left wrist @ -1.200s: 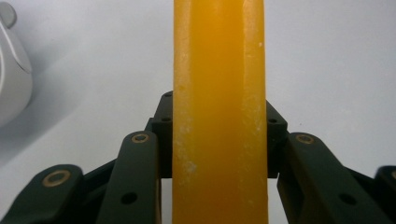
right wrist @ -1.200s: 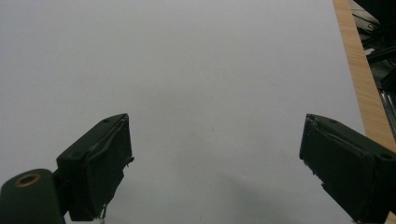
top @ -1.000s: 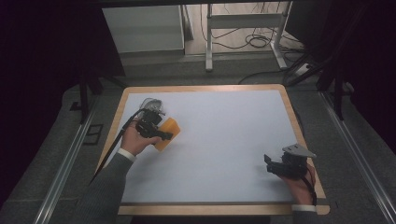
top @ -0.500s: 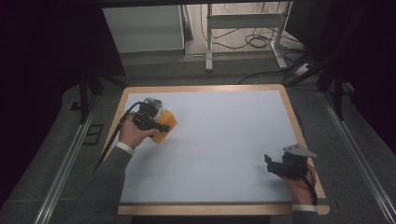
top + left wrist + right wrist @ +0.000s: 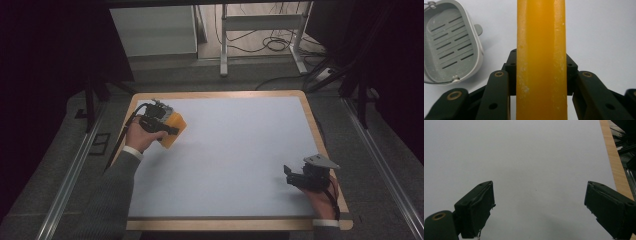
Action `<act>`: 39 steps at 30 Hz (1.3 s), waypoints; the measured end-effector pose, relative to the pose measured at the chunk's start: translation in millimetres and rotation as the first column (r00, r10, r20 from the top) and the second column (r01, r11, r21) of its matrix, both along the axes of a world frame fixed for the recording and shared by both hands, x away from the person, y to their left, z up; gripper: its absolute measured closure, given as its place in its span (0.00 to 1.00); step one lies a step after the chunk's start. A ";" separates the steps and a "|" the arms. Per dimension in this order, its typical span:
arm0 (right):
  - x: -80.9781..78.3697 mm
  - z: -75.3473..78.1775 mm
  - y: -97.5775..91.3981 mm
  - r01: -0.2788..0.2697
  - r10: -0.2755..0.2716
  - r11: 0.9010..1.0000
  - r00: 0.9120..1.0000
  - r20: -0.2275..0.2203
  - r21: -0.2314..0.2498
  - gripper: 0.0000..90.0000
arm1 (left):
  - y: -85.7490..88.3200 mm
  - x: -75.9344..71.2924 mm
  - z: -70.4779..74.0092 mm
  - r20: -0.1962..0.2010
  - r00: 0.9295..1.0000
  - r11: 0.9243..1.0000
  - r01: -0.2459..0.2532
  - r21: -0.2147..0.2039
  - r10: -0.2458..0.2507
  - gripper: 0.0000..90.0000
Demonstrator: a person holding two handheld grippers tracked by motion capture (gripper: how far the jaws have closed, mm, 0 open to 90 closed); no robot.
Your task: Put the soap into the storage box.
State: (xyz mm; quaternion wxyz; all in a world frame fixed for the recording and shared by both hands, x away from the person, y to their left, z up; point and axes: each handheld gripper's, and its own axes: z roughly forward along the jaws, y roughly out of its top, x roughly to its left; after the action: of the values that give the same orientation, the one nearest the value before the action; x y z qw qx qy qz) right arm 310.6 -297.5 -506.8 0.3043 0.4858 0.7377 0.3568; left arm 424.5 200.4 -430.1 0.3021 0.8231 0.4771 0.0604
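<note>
I have the orange bar [image 5: 541, 60] clamped between the fingers [image 5: 499, 87] of the left gripper [image 5: 167, 127], which press on its two long sides; in the high view it sits in the upper left of the frame, carried close over the white surface [image 5: 240, 160]. It looks like a soap bar, with pale flecks along its edges. In the left gripper view a grey slotted dish [image 5: 451, 42] lies at the upper left of the frame, flat on the surface, its ribbed floor bare. I judge the step in hand to be carrying the bar to that dish. The next move calls for swinging the bar toward the dish, lining its long side with the oval, lowering until it rests on the ribs, and only then easing the fingers apart.

The right gripper [image 5: 300, 177] is parked at the lower right of the high view, its fingers [image 5: 476, 207] spread wide with nothing between them, only bare white surface ahead.

For room: the dish lies toward the upper left corner in the high view, near the wooden rim [image 5: 220, 94] of the surface, so I have little margin on that side and would approach from the open middle. The whole centre and right of the surface is free. The dish's raised wall is the edge to watch; a low approach could nudge it
</note>
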 end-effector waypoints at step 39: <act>-0.2 -0.4 0.1 0.001 -0.001 1.000 1.000 0.001 -0.003 0.10 | 36.8 46.8 5.1 -0.023 0.988 0.985 -0.154 -0.082 0.153 0.68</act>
State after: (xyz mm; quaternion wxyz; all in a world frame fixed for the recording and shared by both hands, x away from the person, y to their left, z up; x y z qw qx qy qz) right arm 310.4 -297.4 -507.2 0.3056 0.4854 0.7380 0.3556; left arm 471.2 237.2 -424.9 0.3266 0.7710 0.5437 0.0568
